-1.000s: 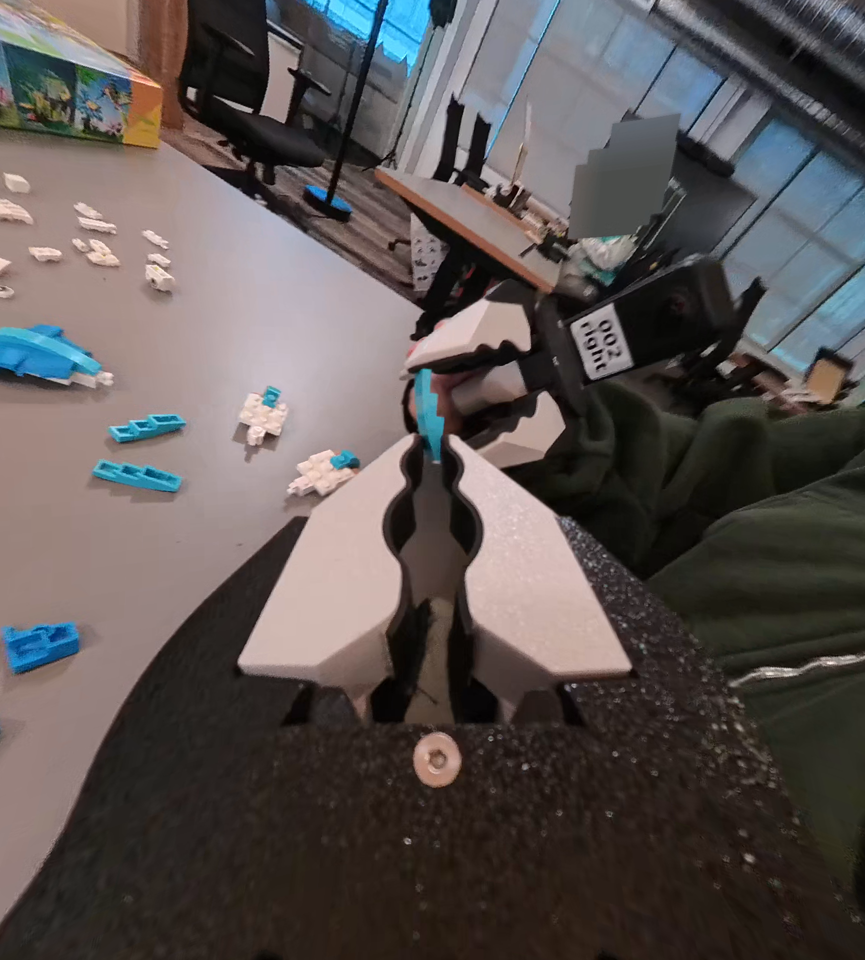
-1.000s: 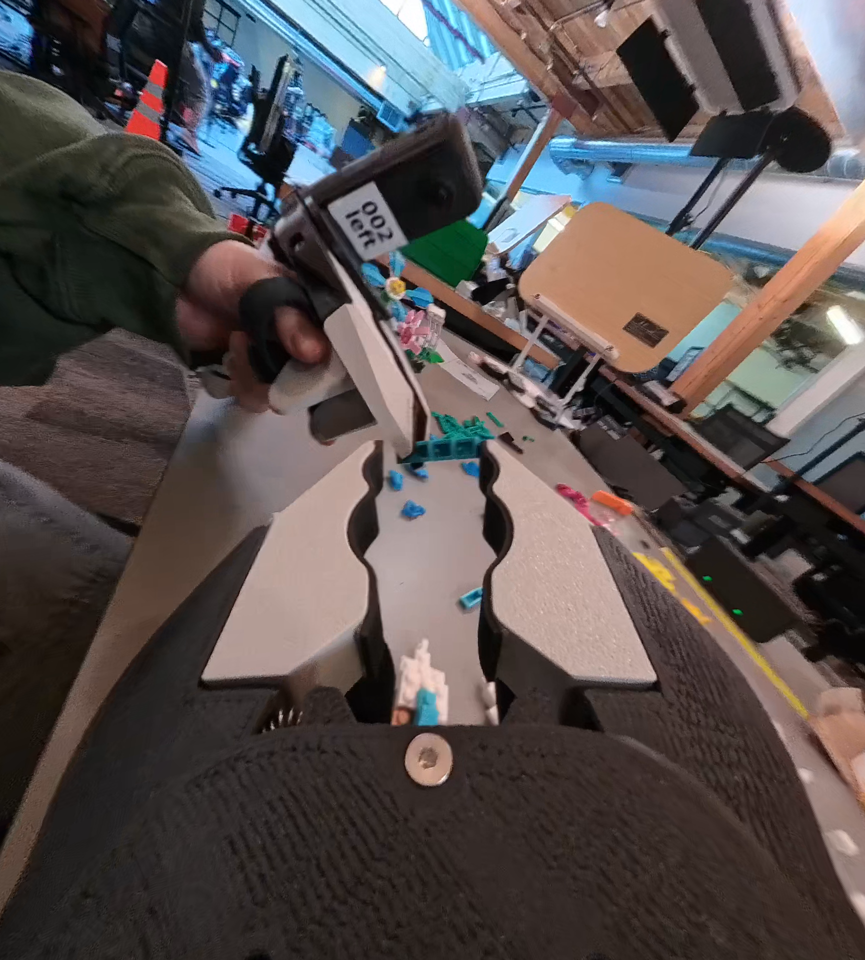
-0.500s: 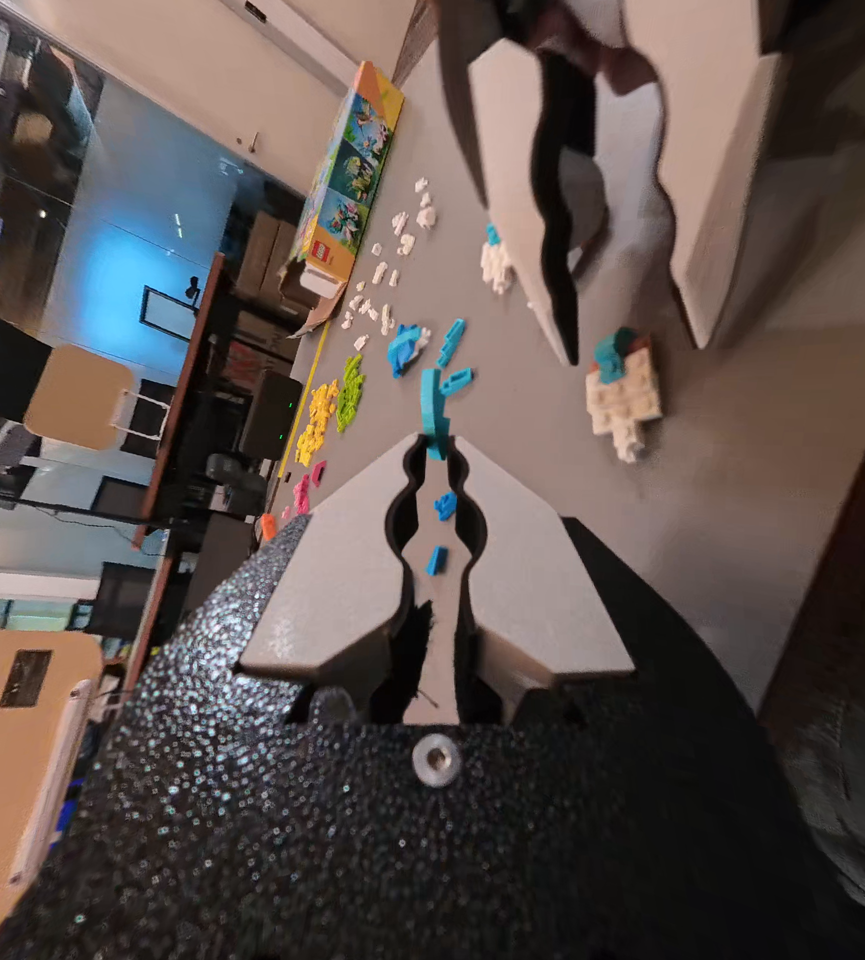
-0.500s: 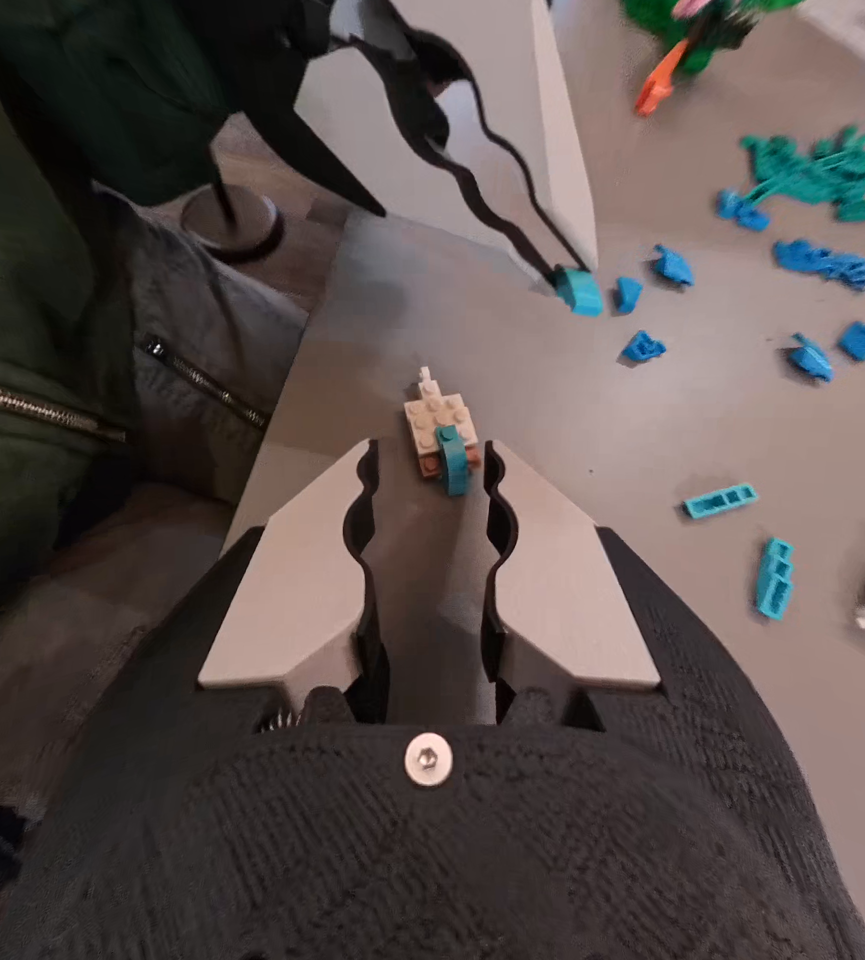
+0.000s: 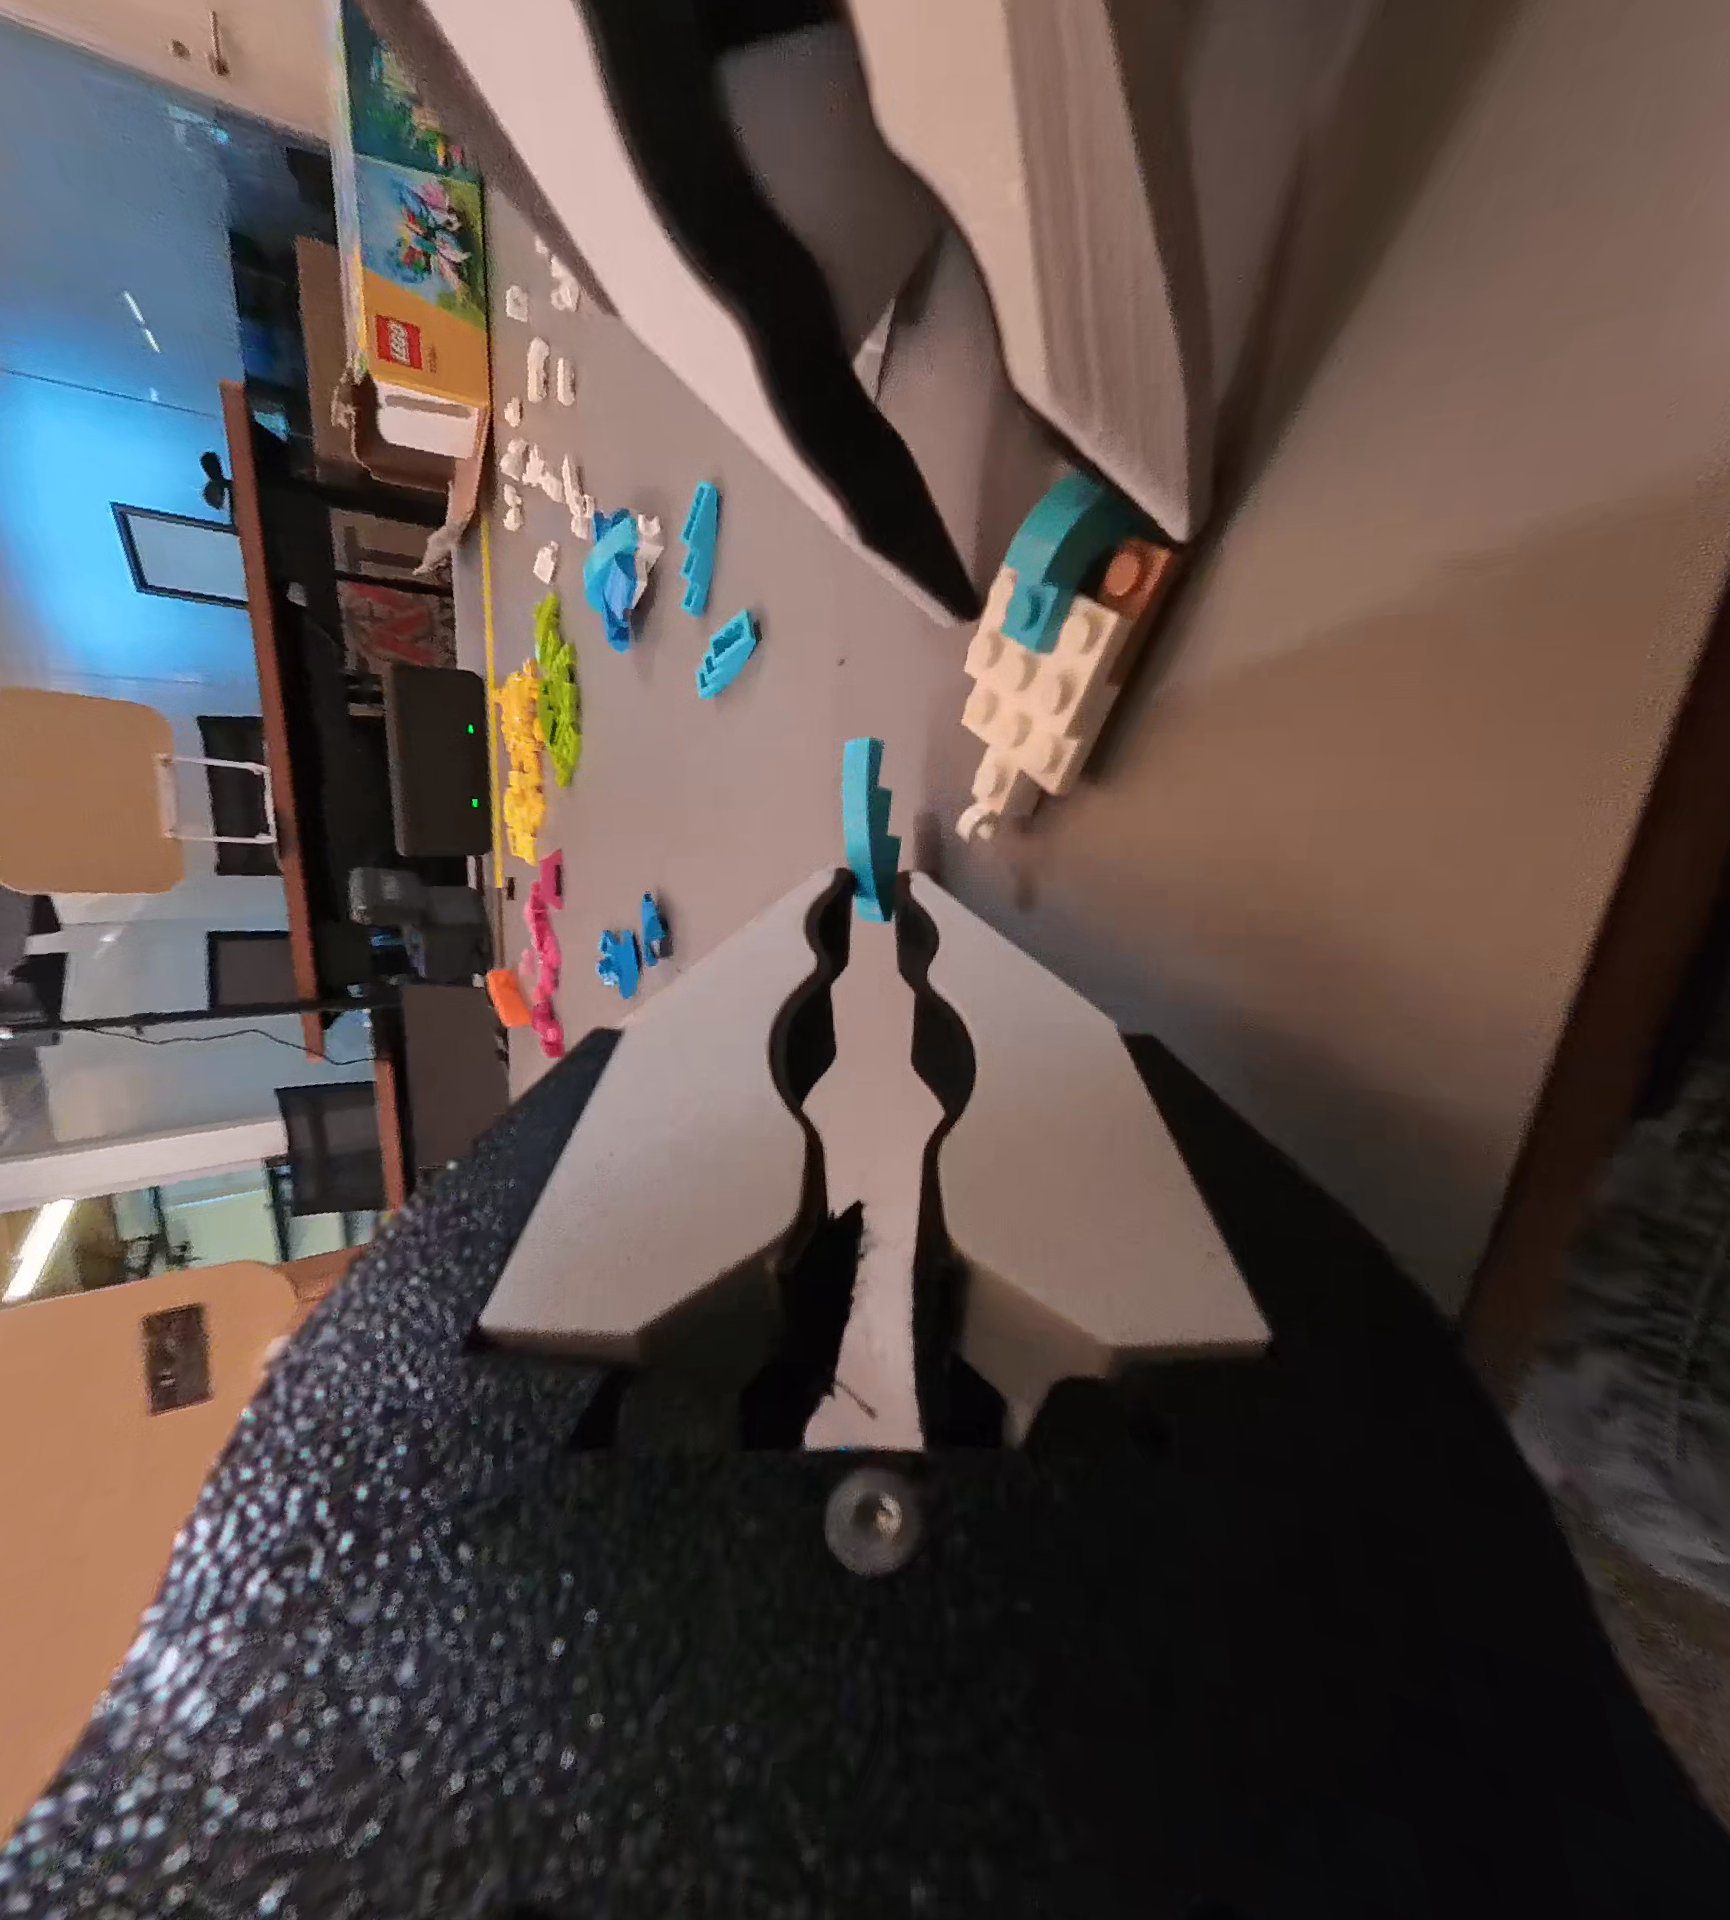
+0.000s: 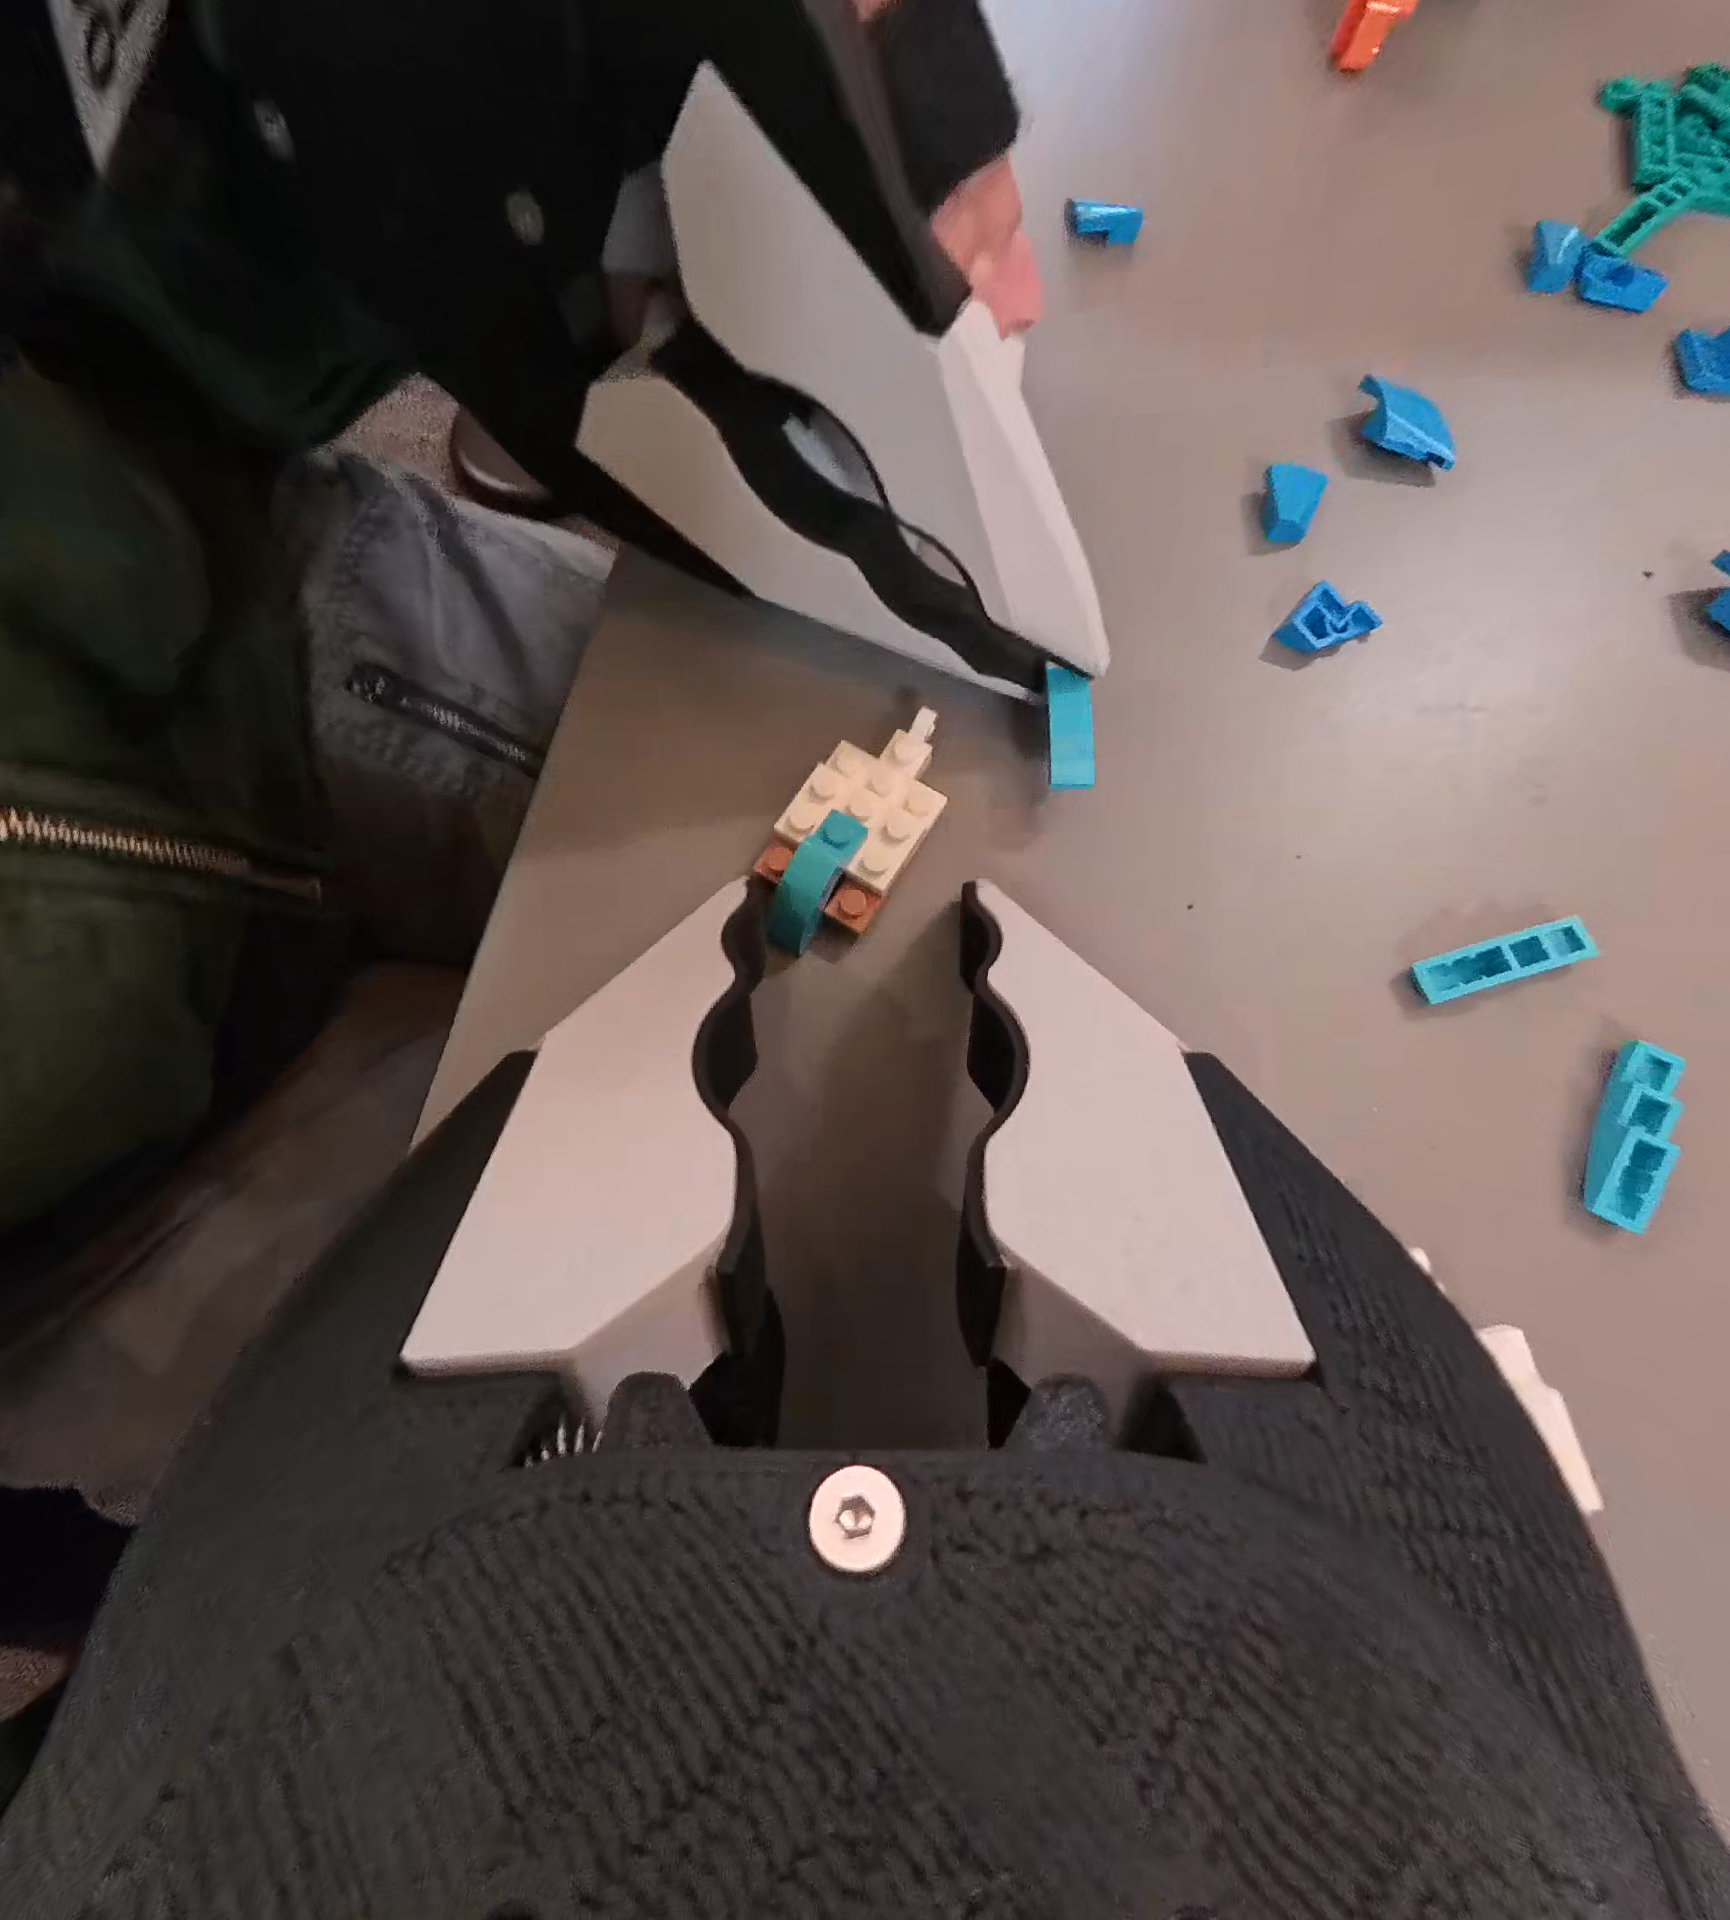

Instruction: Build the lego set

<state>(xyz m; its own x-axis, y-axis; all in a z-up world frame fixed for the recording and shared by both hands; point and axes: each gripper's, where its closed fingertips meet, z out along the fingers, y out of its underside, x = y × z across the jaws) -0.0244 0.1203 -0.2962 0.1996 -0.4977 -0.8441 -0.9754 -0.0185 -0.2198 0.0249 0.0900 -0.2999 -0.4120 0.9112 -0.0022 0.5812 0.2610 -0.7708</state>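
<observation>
left gripper (image 5: 873, 883) pinching blue brick (image 5: 866, 821), right gripper (image 6: 859, 904) agape

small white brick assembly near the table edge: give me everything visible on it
The white brick assembly is a small studded plastic build: cream-white plates on top, reddish-brown plates showing beneath one end, a teal curved piece arching over that end, and a thin white clip projecting from the other. It lies flat, studs up, on the grey table near its edge. The open right gripper has one fingertip right beside the teal piece; contact is unclear. The left gripper, pinching a blue stepped piece, stays apart.
</observation>
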